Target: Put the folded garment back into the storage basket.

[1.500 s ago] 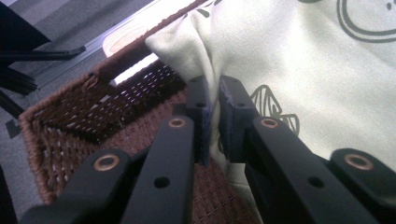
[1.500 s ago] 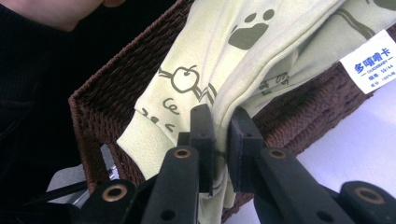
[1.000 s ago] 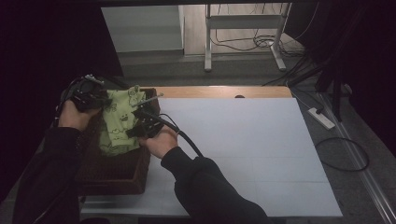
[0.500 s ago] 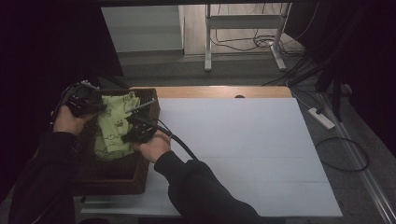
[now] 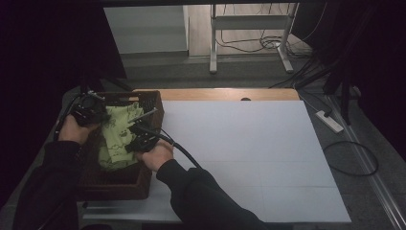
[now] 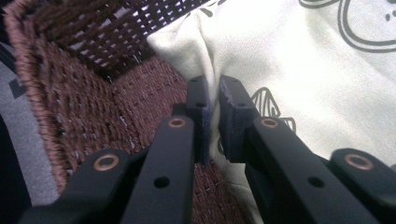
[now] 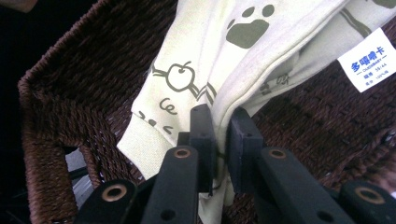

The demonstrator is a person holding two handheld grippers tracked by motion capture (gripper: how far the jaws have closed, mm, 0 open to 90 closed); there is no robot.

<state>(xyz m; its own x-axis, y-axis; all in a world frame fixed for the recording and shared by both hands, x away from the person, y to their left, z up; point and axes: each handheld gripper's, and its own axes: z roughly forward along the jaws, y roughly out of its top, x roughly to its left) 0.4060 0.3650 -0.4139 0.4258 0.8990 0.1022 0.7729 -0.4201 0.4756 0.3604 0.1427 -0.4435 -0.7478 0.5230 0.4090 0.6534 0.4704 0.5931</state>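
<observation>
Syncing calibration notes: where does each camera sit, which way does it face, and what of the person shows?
High view: above the person's side, facing forward and down on the table; forearms, hands, both grippers.
Left gripper view: on the left gripper, along its jaws pinching the garment in the basket.
Right gripper view: on the right gripper, jaws pinching the same garment.
All share garment and basket.

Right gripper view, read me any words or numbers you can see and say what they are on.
"多嘻嘻卡", as best it reads: top line of the white label sewn on the pale green garment.
Smaller lines beneath on that label: too small to read.
The garment's prints are drawings, not text.
</observation>
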